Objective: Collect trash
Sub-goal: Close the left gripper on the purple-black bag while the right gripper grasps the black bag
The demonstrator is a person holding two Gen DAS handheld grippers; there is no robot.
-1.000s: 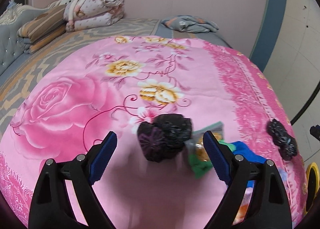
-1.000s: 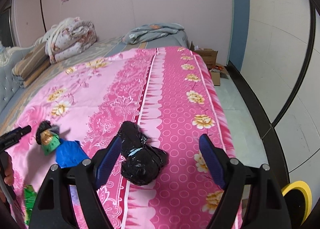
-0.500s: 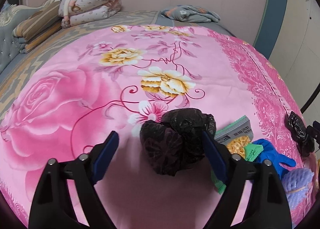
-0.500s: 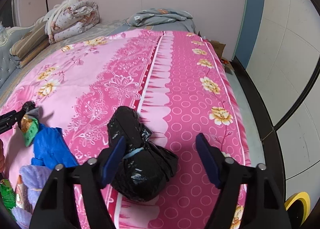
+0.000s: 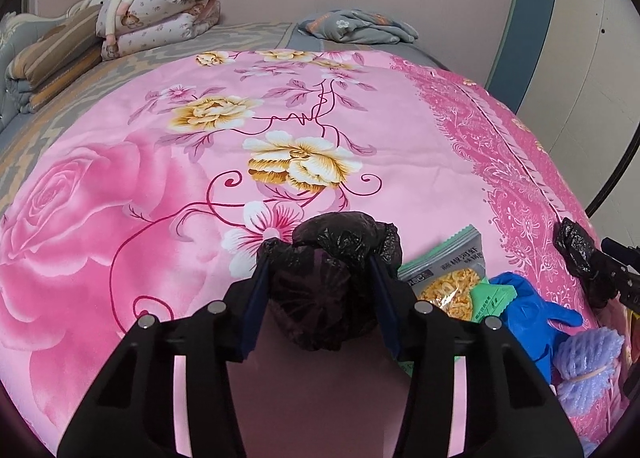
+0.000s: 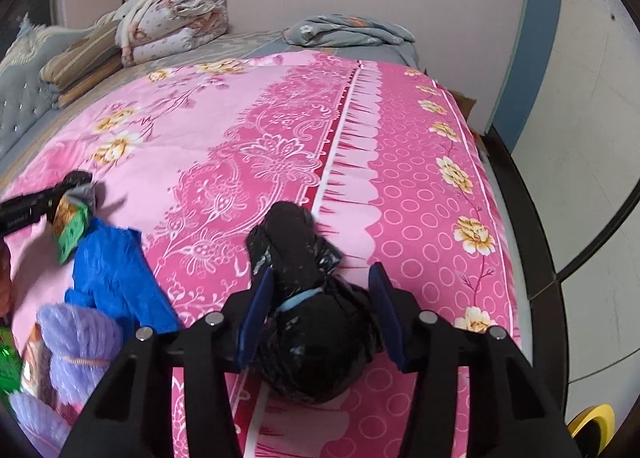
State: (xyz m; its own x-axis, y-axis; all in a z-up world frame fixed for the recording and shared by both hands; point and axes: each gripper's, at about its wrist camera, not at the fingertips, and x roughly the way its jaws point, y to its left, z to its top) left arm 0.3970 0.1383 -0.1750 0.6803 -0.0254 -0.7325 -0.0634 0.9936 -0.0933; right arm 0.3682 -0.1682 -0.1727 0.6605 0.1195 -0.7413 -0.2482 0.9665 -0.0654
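Note:
Two knotted black trash bags lie on a pink flowered bedspread point(image 5: 120, 217). My left gripper point(image 5: 320, 270) straddles one black bag point(image 5: 332, 250); its jaws are closing and both blue pads press into the bag's sides. My right gripper point(image 6: 320, 272) is closing on the other black bag point(image 6: 292, 242), a longer one with a pale blue tie, and its pads touch that bag. A snack packet point(image 5: 448, 270), a blue glove point(image 5: 528, 314) and a lilac foam net point(image 5: 588, 358) lie between the two grippers. The second bag point(image 5: 576, 254) shows at the left wrist view's right edge.
Folded quilts point(image 5: 160, 17) and a grey cloth point(image 5: 356, 25) sit at the far end of the bed. The bed's right edge point(image 6: 504, 217) drops to a tiled floor, with a cardboard box point(image 6: 466, 101) by the wall and a yellow object point(image 6: 592, 422) at the bottom right.
Both grippers came down over their black bags, and their jaws narrowed from wide apart to pressing against the bags' sides.

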